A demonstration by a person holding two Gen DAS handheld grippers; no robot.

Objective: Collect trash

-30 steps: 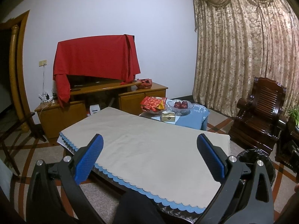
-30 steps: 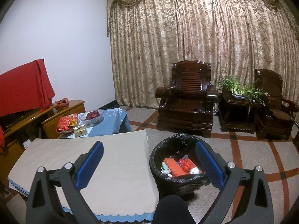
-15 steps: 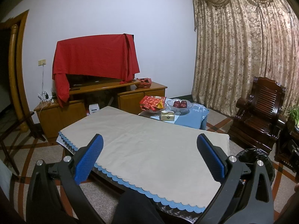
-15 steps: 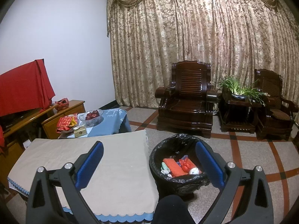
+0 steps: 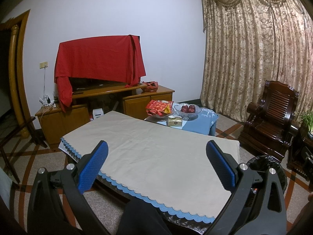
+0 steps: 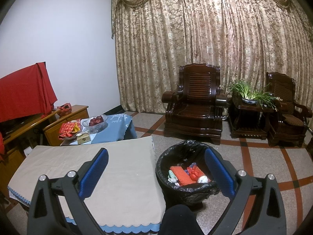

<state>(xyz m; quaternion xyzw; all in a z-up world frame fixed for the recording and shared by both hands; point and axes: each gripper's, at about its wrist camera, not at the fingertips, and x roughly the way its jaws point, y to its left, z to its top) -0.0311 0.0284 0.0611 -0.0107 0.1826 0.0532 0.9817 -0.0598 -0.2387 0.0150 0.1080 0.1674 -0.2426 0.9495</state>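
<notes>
Holding both grippers wide apart and empty above the cloth-covered table, we see the trash already in the bin.

Our left gripper (image 5: pixel 156 164) hangs level over the table (image 5: pixel 156 146) with nothing between its blue pads, and our right gripper (image 6: pixel 155 169) is just as wide and empty, aimed between table edge and black-lined trash bin (image 6: pixel 166 184) on the floor just beside it. Orange and red trash (image 6: pixel 187 175) lies inside the bin. Our judgement: reaching on could mistake the red snack packets (image 5: pixel 159 107) or the fruit bowl (image 5: pixel 186 110) on the far blue table for litter.
</notes>
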